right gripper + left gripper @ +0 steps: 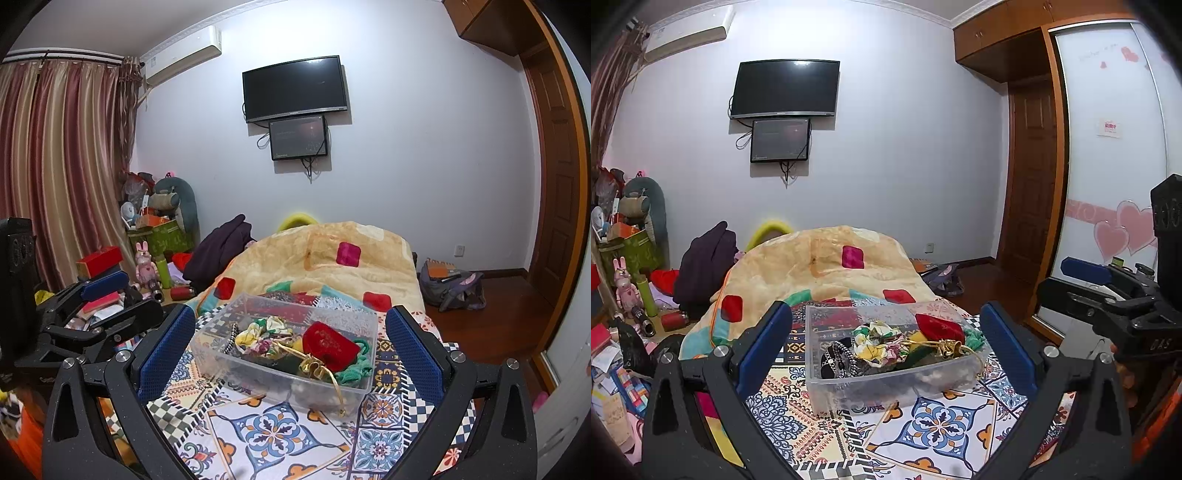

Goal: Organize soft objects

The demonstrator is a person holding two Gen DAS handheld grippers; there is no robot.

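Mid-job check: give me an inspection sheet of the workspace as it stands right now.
Surface: patterned tile-print bedsheet, with a folded beige blanket behind the bin.
Job's things: clear plastic bin holding a red velvet pouch, floral scrunchies, green fabric; gold drawstring hangs over its rim.
Clutter: boxes, pink rabbit toy at left; backpack on floor.
Grippers: left gripper open, empty; right gripper open, empty.
Cables: dangling under the wall screens.
Surroundings: striped curtains, air conditioner, wooden door.
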